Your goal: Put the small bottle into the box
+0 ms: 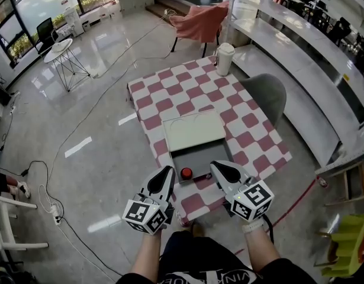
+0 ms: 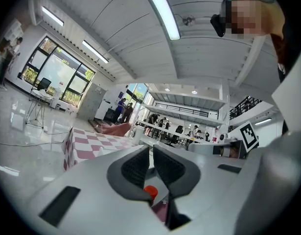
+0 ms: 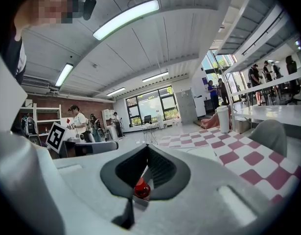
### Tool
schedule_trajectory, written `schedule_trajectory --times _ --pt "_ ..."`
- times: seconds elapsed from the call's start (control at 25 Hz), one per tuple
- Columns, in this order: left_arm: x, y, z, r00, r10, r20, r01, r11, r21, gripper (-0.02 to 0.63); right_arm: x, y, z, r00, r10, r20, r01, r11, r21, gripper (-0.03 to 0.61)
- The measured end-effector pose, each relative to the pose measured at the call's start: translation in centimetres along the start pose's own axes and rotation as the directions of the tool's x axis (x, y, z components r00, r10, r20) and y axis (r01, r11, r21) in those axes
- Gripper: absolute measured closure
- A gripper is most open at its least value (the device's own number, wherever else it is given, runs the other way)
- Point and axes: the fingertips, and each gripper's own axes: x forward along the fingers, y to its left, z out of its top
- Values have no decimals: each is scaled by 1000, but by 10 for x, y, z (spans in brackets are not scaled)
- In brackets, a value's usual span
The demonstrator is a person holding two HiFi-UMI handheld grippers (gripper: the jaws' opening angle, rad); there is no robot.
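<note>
Only the head view shows the small bottle (image 1: 186, 173) inside the open box (image 1: 199, 158), between the two sets of jaw tips. Each gripper view catches just its red cap below the jaws, with the body hidden. The left gripper (image 2: 151, 153) and right gripper (image 3: 148, 153) have their jaws closed together on nothing.

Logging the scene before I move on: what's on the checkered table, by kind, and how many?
Box: 1
Small bottle, red cap, inside the box: 1
White lidded cup: 1
Total: 3
</note>
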Motion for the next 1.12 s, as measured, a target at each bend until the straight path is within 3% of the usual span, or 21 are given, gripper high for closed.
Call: schedule_trajectory --times 0.64,1.12 --pt "-2 -1 30 1000 23 10 -24 997 74 584 -4 1 32 998 -7 67 7 1000 3 572" --pt "-6 -1 62 997 35 65 -42 995 95 584 -8 0 56 993 -12 118 14 1000 -17 572"
